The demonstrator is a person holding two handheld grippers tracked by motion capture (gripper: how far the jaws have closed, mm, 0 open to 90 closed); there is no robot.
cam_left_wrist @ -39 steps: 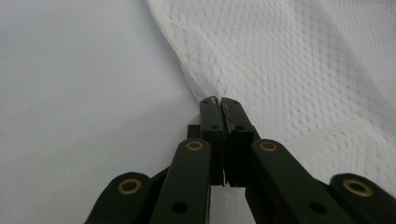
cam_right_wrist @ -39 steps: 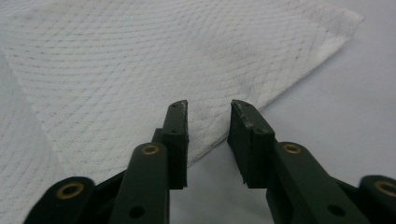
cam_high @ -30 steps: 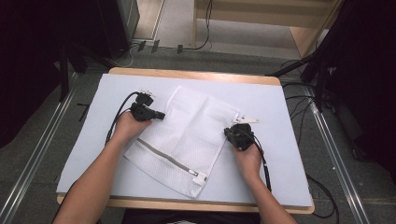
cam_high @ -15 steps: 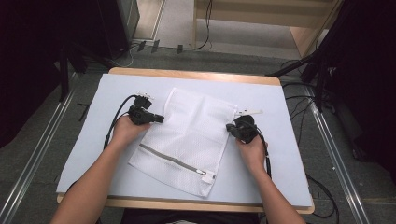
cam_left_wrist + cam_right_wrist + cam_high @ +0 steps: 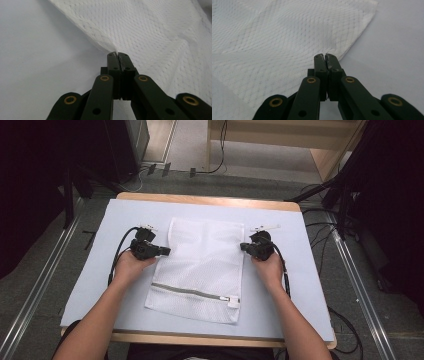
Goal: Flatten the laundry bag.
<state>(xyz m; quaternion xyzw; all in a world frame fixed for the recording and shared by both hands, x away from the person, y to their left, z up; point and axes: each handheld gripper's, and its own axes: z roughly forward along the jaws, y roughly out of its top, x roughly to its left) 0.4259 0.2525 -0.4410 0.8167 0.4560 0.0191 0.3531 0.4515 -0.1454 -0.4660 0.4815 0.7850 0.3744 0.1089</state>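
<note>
High view: the white mesh bag [image 5: 200, 270], skewed across the table [image 5: 90, 270] a second ago, now lies square, zipper end toward the person. Both hands have swung it round; the straightening looks close to done. The left gripper [image 5: 165, 251] pinches the bag's left edge, the right gripper [image 5: 243, 247] its right edge.

Left gripper view: the jaws are together, mesh edge nipped and puckered at the tips [image 5: 117, 53]; the bag spreads beyond and rightward.

Right gripper view: jaws together on the hem [image 5: 325, 55]; the bag spreads beyond and leftward.
</note>
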